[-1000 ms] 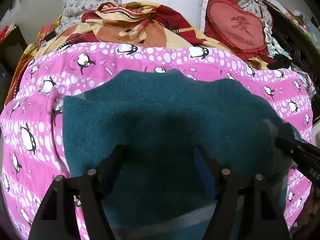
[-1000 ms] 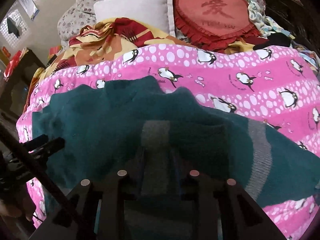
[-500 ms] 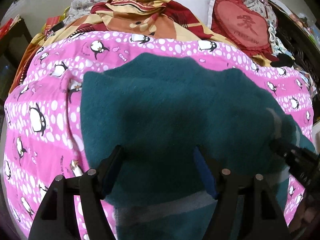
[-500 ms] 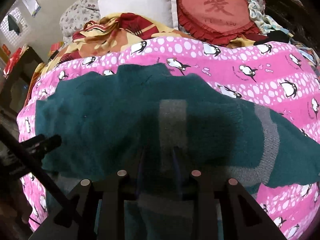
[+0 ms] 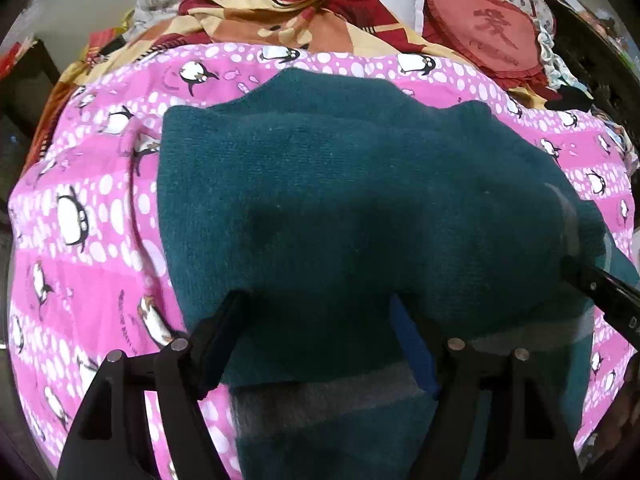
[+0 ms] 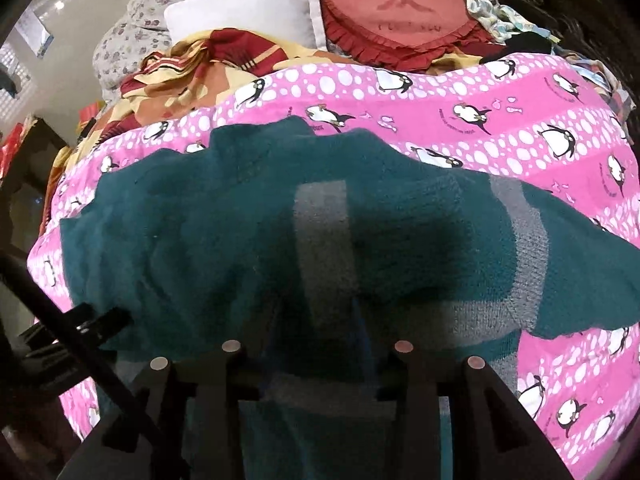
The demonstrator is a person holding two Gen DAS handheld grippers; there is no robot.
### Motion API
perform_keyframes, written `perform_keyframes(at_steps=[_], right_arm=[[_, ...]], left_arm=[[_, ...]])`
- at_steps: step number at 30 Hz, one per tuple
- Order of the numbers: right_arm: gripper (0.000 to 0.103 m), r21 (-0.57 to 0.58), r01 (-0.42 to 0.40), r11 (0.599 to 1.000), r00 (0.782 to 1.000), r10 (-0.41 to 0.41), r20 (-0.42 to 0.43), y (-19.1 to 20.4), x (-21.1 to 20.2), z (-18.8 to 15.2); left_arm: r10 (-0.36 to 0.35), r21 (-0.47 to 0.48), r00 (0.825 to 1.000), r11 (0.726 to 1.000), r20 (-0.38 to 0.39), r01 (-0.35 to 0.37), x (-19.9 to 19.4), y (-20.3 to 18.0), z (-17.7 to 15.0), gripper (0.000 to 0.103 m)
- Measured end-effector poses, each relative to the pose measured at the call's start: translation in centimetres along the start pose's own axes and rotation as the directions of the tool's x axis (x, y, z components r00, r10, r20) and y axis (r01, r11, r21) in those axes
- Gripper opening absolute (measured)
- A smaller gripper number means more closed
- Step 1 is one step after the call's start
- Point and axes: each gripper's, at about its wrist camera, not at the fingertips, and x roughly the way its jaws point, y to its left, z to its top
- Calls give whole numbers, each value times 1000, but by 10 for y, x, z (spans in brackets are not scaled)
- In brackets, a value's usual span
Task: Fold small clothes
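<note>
A dark teal knitted sweater (image 5: 340, 184) with grey stripes lies on a pink penguin-print blanket (image 5: 88, 208). It also fills the right wrist view (image 6: 224, 240), a grey-banded sleeve (image 6: 528, 240) spread to the right. My left gripper (image 5: 320, 312) has its jaws wide apart, a folded-over layer of the sweater draped between and over the fingers. My right gripper (image 6: 316, 320) has its jaws close together, pinching the sweater's near edge; the fingertips are buried in fabric. Each gripper shows at the edge of the other's view.
Behind the blanket lie a crumpled red and yellow quilt (image 5: 288, 12), a white pillow (image 6: 248, 12) and a red heart cushion (image 6: 400, 4). Dark furniture (image 6: 24, 184) stands at the left, and a dark frame with clutter (image 5: 592, 60) at the right.
Both grippers have pulled back toward the near edge of the bed, dragging the sweater's folded layer with them. More pink blanket shows beyond and to the left of the sweater.
</note>
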Motion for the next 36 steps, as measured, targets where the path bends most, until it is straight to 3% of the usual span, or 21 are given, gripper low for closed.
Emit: perform_keyframes(at_steps=[5,13,17,20,23,26,31,36], right_arm=[[39,-16,-25,1000,1000,25,-10,-27,-18,-6],[43,86,25,996,1000,-25,1,-117,-46,-8],[52,179,49,983,999,-51,9,-166,-54,-21],[52,250,108,962,993,-118,25,-210,-64,-34],[52,368,169,914,977,-205,60,-270,-84,-49],[59,482,189,856,967,-247,59,-323,-98,-63],[59,651,128,748,975,-215,55,-388,-109,-96],[59,747,84,659,983,-179,47,-417,-105,-126]], left_arm=[[-45,-93,999,995,-3,44,-16,-24,-9,74],[-96,-26,995,995,6,96,-18,-105,-1,74],[-114,23,993,993,-9,114,-11,-142,6,74],[-139,52,990,989,-3,139,-11,-164,9,74],[-181,93,983,979,5,180,-10,-189,12,74],[-184,152,983,972,19,179,-8,-214,16,74],[-186,164,982,970,17,180,1,-240,22,75],[-165,178,986,972,34,156,4,-253,19,80]])
